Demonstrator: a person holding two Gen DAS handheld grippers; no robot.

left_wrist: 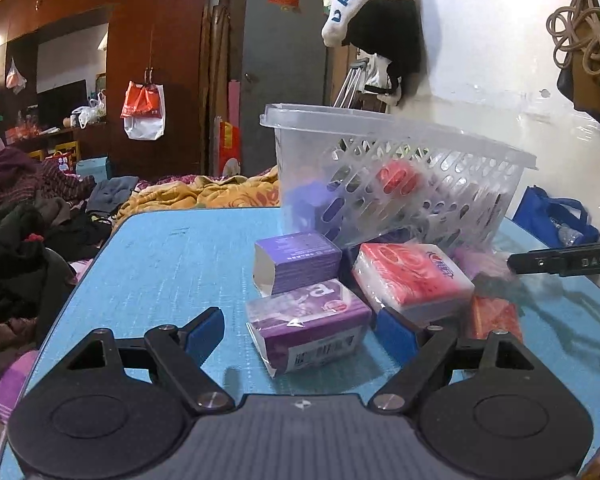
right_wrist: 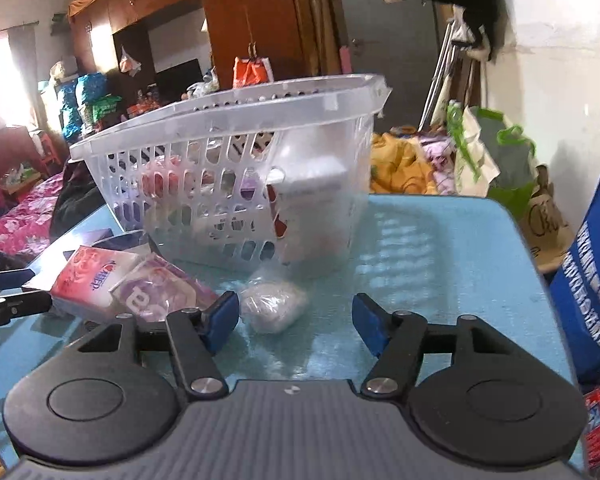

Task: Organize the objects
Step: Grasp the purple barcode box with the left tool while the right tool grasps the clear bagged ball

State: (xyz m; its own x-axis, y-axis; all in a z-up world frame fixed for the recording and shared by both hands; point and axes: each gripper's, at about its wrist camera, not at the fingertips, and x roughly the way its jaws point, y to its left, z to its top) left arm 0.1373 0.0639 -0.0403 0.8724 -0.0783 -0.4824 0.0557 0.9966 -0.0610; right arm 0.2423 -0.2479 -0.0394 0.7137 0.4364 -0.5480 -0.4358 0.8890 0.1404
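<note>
1. Basket stands on blue table, tilted; red and purple items show through its perforated wall, plus a white box in the right wrist view.
2. Left gripper: jaws apart, holding nothing; purple pack lies between its fingers, contact unclear.
3. In front of basket: purple box, red pack beside it, touching purple pack.
4. Right gripper: jaws apart, holding nothing. White bag lies between its fingers, just in front of basket.

Both grippers share black linkage arms, silver screws, ribbed grey bodies and blue-padded fingers.
</note>
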